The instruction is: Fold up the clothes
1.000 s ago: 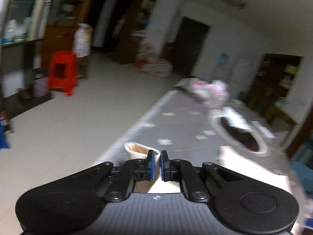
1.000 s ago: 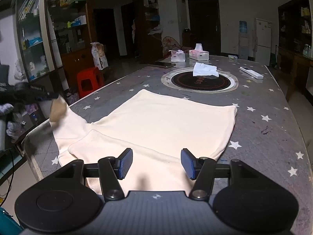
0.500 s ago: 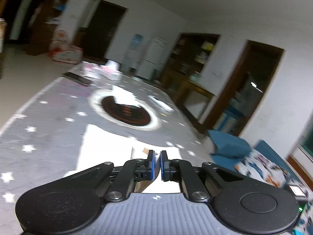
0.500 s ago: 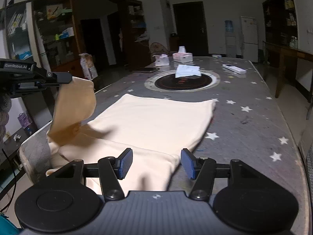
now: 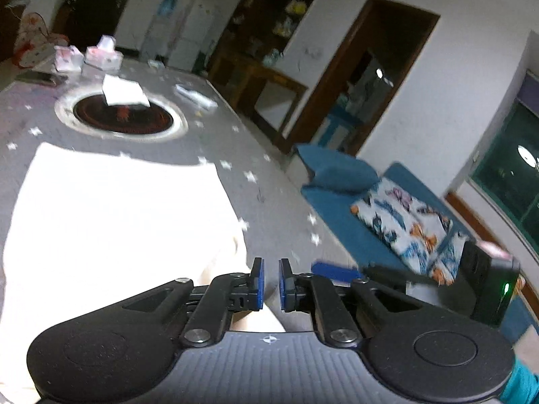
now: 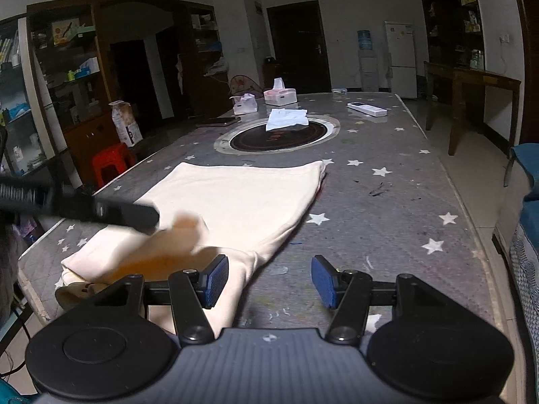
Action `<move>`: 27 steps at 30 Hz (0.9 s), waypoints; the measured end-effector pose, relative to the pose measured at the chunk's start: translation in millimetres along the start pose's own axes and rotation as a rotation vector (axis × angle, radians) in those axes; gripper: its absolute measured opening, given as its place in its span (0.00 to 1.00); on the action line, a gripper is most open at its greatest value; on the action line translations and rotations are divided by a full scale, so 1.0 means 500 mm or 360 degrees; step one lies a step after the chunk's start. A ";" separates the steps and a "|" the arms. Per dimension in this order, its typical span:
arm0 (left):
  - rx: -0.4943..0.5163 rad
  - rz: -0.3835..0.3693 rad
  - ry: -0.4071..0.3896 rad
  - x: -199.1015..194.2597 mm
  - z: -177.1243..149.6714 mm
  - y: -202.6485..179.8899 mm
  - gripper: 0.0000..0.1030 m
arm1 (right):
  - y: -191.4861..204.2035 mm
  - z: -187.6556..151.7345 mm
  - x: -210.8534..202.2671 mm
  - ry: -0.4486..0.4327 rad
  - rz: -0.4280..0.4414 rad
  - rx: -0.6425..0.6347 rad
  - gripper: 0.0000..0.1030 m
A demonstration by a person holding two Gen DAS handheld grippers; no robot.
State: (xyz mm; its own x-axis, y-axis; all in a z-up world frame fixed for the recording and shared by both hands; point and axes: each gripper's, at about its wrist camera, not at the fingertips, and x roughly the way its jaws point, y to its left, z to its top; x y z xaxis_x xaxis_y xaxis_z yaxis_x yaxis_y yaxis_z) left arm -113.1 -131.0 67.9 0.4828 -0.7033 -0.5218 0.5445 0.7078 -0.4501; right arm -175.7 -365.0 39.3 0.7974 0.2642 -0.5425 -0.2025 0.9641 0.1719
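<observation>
We are part-way through folding the cream knit garment [image 6: 235, 202], which lies flat on the near half of the grey star-patterned table top [image 6: 387, 208], its hem toward the round black inset hotplate [image 6: 276, 134] farther off and its sleeves bunched at the near left edge. Our left gripper [image 5: 268, 281] reaches in from the left over the near part of the cloth, and its blue-padded jaws are opening with only a narrow gap between them; in its own view pale fabric lies beneath that gap, but the pads do not seem to press on it, so we judge the sleeve is being let go on top of the body (the blur there hides the exact edge). That placing makes sense: a sleeve laid inward squares the shape for the next fold. Our right gripper [image 6: 266, 284] hovers low over the near right corner of the garment with its jaws about half spread and nothing between them, probably waiting to take the other sleeve. A folded white cloth [image 6: 286, 118] rests on the hotplate, well apart from our work
</observation>
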 end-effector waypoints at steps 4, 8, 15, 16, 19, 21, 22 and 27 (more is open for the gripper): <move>0.0030 0.0016 0.0026 -0.010 -0.015 0.008 0.32 | 0.005 0.006 0.003 -0.0001 0.0005 -0.0007 0.54; 0.0028 0.0115 0.0007 -0.040 -0.028 0.041 0.30 | 0.023 0.016 0.010 0.0007 0.0053 -0.0045 0.52; -0.0138 0.0379 -0.0034 -0.110 -0.056 0.152 0.25 | 0.081 0.029 0.041 0.0053 0.0207 -0.0145 0.47; -0.0156 0.0407 -0.0040 -0.119 -0.060 0.164 0.25 | 0.088 0.031 0.046 0.0060 0.0225 -0.0159 0.46; -0.0195 0.0471 -0.0036 -0.139 -0.071 0.197 0.24 | 0.113 0.031 0.066 0.0098 0.0278 -0.0211 0.43; -0.0208 0.0493 -0.0028 -0.148 -0.076 0.212 0.17 | 0.124 0.028 0.080 0.0125 0.0293 -0.0243 0.42; -0.0213 0.0502 -0.0024 -0.152 -0.078 0.219 0.17 | 0.128 0.026 0.088 0.0140 0.0296 -0.0258 0.42; -0.0242 0.0563 -0.0002 -0.170 -0.081 0.246 0.16 | 0.127 0.016 0.119 0.0227 0.0256 -0.0300 0.38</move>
State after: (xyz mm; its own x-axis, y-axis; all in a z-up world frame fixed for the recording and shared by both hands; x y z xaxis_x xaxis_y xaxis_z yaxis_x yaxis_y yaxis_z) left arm -114.7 18.5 27.5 0.6237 -0.4136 -0.6633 0.2361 0.9086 -0.3445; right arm -136.8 -288.5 24.6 0.6614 0.4025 -0.6329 -0.4329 0.8939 0.1161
